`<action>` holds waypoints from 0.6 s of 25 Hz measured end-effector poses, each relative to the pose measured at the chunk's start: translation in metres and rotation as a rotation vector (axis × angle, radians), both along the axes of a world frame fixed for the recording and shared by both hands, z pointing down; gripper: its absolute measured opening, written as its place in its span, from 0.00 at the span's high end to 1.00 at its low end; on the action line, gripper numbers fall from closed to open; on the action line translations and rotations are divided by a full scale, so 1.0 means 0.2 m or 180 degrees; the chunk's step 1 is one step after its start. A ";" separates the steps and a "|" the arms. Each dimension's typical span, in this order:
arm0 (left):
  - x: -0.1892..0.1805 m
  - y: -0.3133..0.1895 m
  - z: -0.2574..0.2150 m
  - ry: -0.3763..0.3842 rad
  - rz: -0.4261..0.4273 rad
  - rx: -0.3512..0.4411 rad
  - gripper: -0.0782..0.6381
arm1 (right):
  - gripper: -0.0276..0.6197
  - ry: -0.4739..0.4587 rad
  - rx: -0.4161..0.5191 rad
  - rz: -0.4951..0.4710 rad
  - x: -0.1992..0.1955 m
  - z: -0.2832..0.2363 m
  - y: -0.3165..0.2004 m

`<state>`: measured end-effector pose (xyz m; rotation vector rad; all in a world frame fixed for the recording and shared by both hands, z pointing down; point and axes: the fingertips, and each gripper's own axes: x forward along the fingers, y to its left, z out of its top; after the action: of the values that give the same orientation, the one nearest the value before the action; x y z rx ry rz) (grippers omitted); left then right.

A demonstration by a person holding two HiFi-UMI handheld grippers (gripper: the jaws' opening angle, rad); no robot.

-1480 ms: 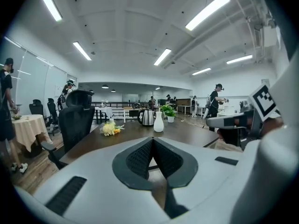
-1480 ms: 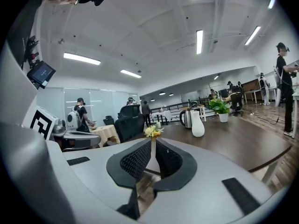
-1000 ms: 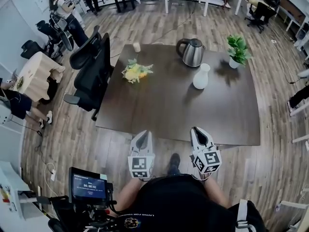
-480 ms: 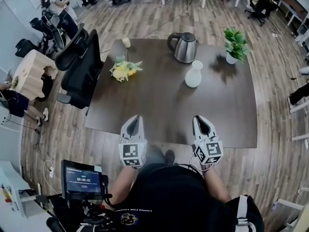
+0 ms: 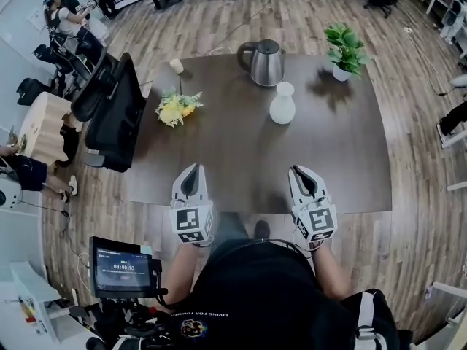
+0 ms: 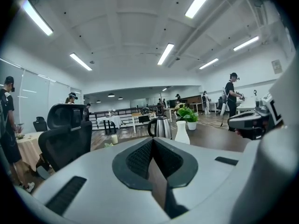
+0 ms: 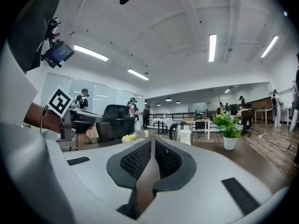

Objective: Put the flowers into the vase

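1. The left gripper and right gripper are closed, with nothing held.
2. The 2 are moved further over the table than before.
3. The flowers are laid far left, apart from the vase.

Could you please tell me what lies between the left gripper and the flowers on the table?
Only bare tabletop: in the head view nothing stands between the left gripper and the flowers.
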<state>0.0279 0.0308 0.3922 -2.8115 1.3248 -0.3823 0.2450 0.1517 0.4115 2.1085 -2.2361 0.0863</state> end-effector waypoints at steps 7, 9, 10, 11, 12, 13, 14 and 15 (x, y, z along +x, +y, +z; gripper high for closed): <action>0.01 -0.06 0.00 0.0005 0.0011 -0.0036 0.88 | 0.92 -0.0095 0.0042 0.0040 0.02 0.00 -0.08; -0.01 -0.09 0.01 -0.0004 -0.0017 -0.0045 0.88 | 0.93 -0.0080 0.0083 -0.0003 0.00 -0.01 -0.11; -0.04 -0.11 0.01 -0.0011 -0.0044 -0.0053 0.88 | 0.93 -0.0083 0.0081 -0.0025 -0.02 -0.01 -0.13; -0.06 -0.13 0.02 -0.0017 -0.0074 -0.0053 0.88 | 0.92 -0.0092 0.0065 -0.0046 -0.03 0.00 -0.16; -0.08 -0.15 0.02 -0.0017 -0.0103 -0.0050 0.88 | 0.93 -0.0093 0.0049 -0.0067 -0.04 0.01 -0.18; -0.10 -0.17 0.02 -0.0014 -0.0130 -0.0047 0.88 | 0.93 -0.0081 0.0039 -0.0089 -0.06 0.01 -0.20; -0.12 -0.19 0.02 -0.0008 -0.0154 -0.0044 0.88 | 0.92 -0.0058 0.0039 -0.0113 -0.06 0.00 -0.22; -0.13 -0.21 0.01 -0.0002 -0.0177 -0.0041 0.88 | 0.93 -0.0031 0.0044 -0.0139 -0.07 -0.01 -0.25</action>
<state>0.0014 -0.0106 0.3951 -2.7895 1.4080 -0.3939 0.2312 0.1014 0.4089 2.0693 -2.2935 0.0791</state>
